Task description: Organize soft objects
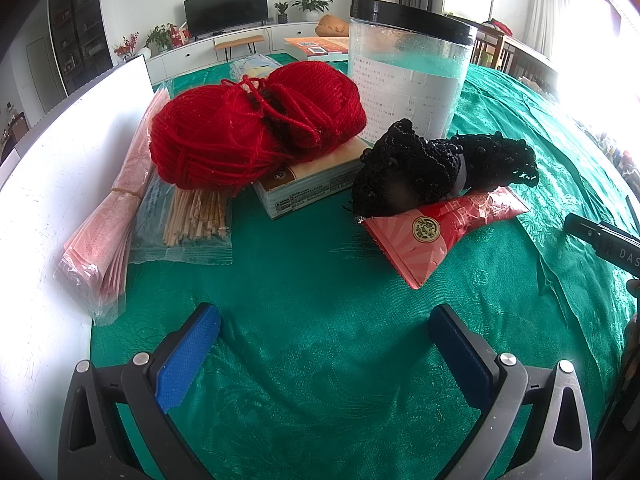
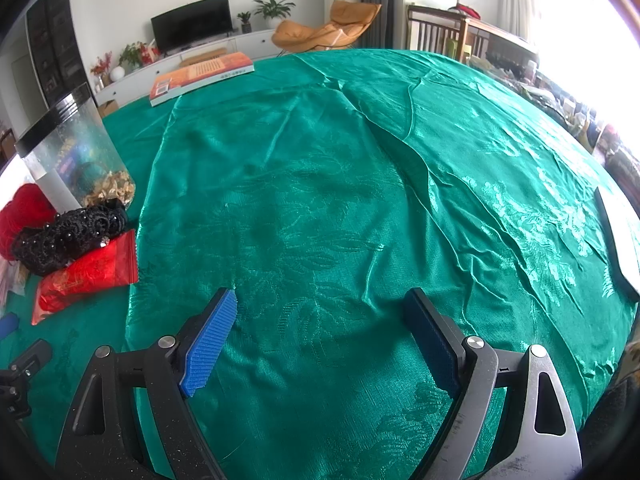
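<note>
Under red yarn (image 1: 256, 136), box (image 1: 308, 188) half hidden; both tools agape.

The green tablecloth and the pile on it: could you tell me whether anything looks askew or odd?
The tablecloth is wrinkled, with long creases. The red yarn sits tilted atop a box, and the black beaded item lies partly across a red packet.

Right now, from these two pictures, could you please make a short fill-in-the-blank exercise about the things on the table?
1. The red yarn ball rests on top of a ____.
2. The black beaded knit piece lies partly on a ____ foil packet.
3. The clear jar has a ____ lid.
4. The left tongs and the right tongs are both ____.

Missing words: box; red; black; open
</note>
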